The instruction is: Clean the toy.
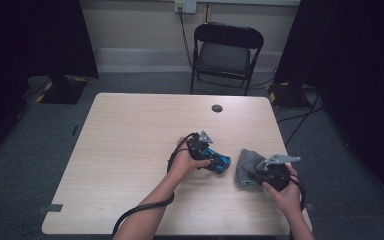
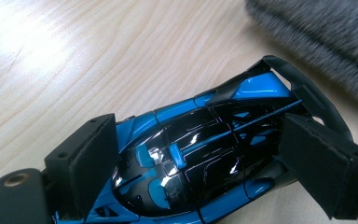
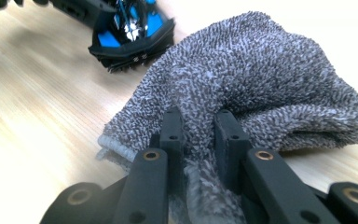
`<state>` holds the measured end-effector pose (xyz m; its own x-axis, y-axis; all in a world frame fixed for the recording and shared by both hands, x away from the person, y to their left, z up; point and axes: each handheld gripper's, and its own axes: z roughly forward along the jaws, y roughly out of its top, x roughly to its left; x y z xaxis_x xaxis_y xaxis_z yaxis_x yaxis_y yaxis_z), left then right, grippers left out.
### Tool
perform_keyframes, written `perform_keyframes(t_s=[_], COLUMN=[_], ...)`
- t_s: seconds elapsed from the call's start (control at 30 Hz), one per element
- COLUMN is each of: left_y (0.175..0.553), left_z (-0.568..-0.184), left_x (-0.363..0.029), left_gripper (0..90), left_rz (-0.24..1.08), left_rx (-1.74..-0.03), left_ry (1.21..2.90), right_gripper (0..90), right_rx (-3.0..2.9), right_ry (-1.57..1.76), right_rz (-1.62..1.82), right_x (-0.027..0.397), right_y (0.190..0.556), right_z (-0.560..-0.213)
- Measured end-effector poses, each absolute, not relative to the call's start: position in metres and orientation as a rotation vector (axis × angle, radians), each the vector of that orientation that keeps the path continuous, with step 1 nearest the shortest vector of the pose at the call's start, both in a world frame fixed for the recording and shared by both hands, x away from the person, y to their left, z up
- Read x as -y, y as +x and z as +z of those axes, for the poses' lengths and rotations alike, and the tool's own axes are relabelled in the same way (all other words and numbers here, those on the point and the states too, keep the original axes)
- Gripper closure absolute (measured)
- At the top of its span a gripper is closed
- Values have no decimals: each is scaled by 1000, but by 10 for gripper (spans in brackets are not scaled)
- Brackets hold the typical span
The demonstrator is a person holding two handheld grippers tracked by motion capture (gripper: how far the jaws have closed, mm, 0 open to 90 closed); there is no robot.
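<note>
Toy car (image 2: 191, 158), blue and black, glossy: near the table's (image 1: 130, 150) middle, clamped across its body between the pads of the left gripper (image 1: 206, 155), rear wing pointing toward the cloth. Grey terry cloth (image 3: 261, 79): bunched on the tabletop just to the car's right, a fold pinched tight in the nearly closed right gripper (image 3: 200, 135). Beyond the table's far edge: black folding chair (image 1: 226, 52).

Black folding chair (image 1: 227, 52) behind wooden table (image 1: 130, 150).
</note>
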<state>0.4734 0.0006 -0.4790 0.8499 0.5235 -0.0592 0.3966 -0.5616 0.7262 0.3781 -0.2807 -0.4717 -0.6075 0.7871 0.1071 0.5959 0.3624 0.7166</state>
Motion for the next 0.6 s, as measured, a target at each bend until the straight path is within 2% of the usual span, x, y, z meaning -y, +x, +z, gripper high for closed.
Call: perform_keyframes(t_s=[0.3, 0.6], left_y=[473, 473], left_z=[-479, -479], left_x=[1, 2], left_gripper=[114, 110], left_rz=[209, 211], left_rx=[-659, -659], left_ry=[2249, 2250], right_gripper=[758, 759], right_rx=[-2469, -2518], right_ry=[1163, 1144], right_rz=[1031, 1075], right_x=[251, 246], right_y=[383, 380], right_z=[-482, -483])
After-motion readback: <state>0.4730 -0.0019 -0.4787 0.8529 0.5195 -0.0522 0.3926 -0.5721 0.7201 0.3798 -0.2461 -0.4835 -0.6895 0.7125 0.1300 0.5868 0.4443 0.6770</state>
